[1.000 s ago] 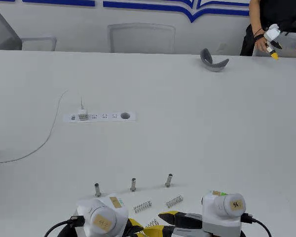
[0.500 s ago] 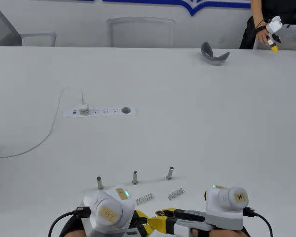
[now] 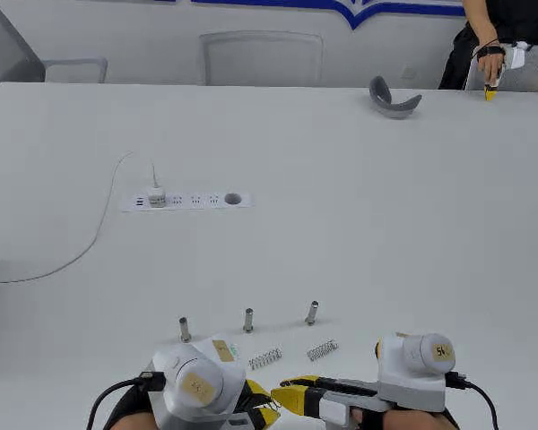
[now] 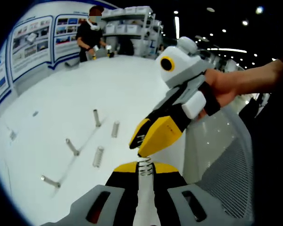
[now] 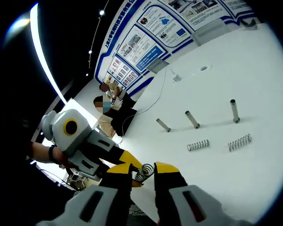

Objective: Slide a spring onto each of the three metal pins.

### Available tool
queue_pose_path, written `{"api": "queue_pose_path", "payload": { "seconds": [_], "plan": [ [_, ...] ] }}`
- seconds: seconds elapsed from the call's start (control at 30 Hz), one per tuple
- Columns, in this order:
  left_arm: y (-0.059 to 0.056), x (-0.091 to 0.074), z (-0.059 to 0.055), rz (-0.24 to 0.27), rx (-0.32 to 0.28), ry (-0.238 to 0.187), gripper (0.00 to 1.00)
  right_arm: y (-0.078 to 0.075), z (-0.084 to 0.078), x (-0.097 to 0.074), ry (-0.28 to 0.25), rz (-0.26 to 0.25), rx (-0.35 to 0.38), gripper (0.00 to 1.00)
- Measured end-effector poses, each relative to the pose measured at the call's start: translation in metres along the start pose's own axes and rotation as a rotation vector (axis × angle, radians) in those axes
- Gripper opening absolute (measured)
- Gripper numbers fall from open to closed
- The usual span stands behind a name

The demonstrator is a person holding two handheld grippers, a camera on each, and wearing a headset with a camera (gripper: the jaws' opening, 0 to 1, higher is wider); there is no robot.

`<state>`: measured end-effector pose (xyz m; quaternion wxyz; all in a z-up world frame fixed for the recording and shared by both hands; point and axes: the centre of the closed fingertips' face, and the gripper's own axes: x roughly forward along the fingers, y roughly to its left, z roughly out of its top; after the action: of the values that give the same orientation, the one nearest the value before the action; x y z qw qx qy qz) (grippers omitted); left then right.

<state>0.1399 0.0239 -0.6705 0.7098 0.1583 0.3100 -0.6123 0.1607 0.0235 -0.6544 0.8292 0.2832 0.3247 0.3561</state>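
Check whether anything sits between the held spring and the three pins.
Nothing upright. Two loose springs lie flat on the table between the held spring and the pins, apart from them; a lifted approach would likely clear both.

pins [image 3: 248,319]: three, short, metal, upright, in a row on surface | loose springs [image 3: 264,359]: two, lying just before pins, apart | third spring [image 4: 145,165]: pinched in left tongs [image 4: 145,171], off surface
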Motion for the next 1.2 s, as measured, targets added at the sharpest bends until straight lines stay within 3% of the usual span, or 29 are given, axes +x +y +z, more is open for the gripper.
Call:
{"api": "queue_pose_path", "payload": {
  "seconds": [0.13,0.37,0.57,0.87,1.03,1.2],
  "plan": [
    [-0.003,0.0,0.002,-0.012,0.014,-0.005,0.1,0.0,0.0,-0.001,0.009,-0.001,0.004,0.16],
    [0.001,-0.003,0.01,-0.034,-0.015,-0.04,0.1,0.007,0.006,-0.007,0.009,0.027,0.007,0.12],
    [0.004,-0.009,0.024,-0.051,-0.016,-0.089,0.1,0.017,0.02,-0.01,0.034,0.041,-0.064,0.12],
    [0.007,-0.024,0.052,-0.109,-0.044,-0.194,0.1,0.038,0.042,-0.016,0.21,0.09,-0.321,0.12],
    [0.005,-0.03,0.061,-0.134,-0.025,-0.218,0.1,0.047,0.044,-0.018,0.343,0.126,-0.467,0.12],
    [0.002,-0.034,0.065,-0.146,-0.017,-0.236,0.1,0.054,0.044,-0.018,0.435,0.16,-0.571,0.12]
  ]
}}
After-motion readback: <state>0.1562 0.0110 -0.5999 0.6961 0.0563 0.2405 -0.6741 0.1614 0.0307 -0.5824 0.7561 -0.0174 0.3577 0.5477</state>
